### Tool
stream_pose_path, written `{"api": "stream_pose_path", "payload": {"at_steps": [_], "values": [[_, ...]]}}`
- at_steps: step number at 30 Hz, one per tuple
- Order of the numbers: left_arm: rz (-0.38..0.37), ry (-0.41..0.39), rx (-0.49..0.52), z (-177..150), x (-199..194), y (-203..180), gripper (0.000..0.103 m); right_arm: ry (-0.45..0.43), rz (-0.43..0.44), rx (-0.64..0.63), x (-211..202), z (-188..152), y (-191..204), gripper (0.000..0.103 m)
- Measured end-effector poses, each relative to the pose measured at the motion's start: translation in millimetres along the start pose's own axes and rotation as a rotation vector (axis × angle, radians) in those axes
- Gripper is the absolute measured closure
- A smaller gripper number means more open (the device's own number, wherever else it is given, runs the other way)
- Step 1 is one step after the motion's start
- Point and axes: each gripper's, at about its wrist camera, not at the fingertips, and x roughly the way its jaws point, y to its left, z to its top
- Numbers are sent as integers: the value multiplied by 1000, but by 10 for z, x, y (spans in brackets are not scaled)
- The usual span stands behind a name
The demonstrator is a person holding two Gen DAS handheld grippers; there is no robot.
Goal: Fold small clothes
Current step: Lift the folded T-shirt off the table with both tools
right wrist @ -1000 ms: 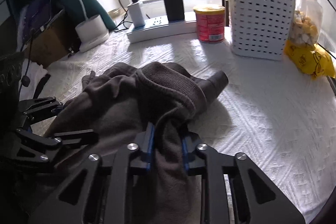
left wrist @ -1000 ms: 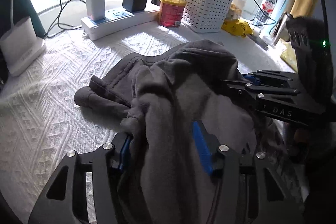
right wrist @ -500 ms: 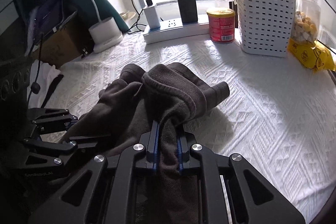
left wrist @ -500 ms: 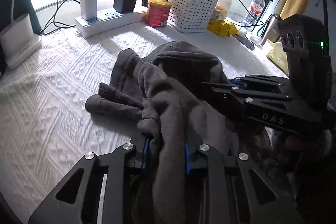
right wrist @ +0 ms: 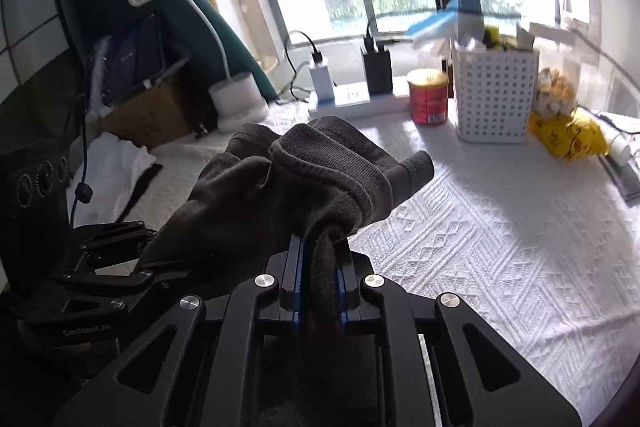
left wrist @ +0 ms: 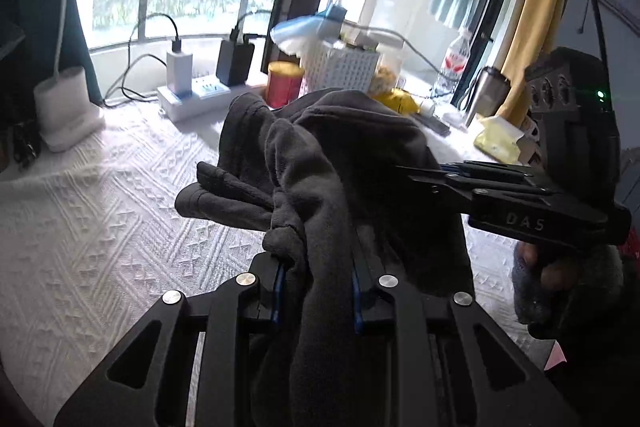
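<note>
A dark grey garment hangs bunched between both grippers, lifted off the white textured tablecloth. My left gripper is shut on a fold of it. My right gripper is shut on its ribbed hem. A sleeve end hangs to the left in the left wrist view; another sticks out to the right in the right wrist view. The right gripper also shows in the left wrist view, and the left gripper in the right wrist view.
At the table's back stand a white power strip with chargers, a red can, a white perforated basket, yellow snack bags and a white desk lamp base. A bottle and metal cup stand far right.
Both grippers have risen and lifted the garment off the table. The left gripper, open one second ago, has shut on the cloth.
</note>
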Motion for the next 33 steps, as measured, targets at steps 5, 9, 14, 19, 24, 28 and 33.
{"api": "stream_pose_path", "payload": {"at_steps": [5,9,14,19,24,28,33], "values": [[3,-43,11,30,-143,-91,80,-37,9,-31,-254,-2,59,89],[15,-69,8,61,-226,-121,81,-71,16,-25,-389,32,67,89],[35,-116,39,111,-435,-223,81,-128,17,-46,-601,94,161,89],[75,-165,65,180,-667,-307,82,-190,24,-55,-850,129,249,89],[92,-205,95,192,-838,-436,83,-239,23,-94,-1116,148,383,89],[88,-246,99,204,-982,-512,83,-285,18,-105,-1336,145,459,89],[83,-292,131,217,-1138,-592,83,-336,12,-122,-1558,151,566,89]]}}
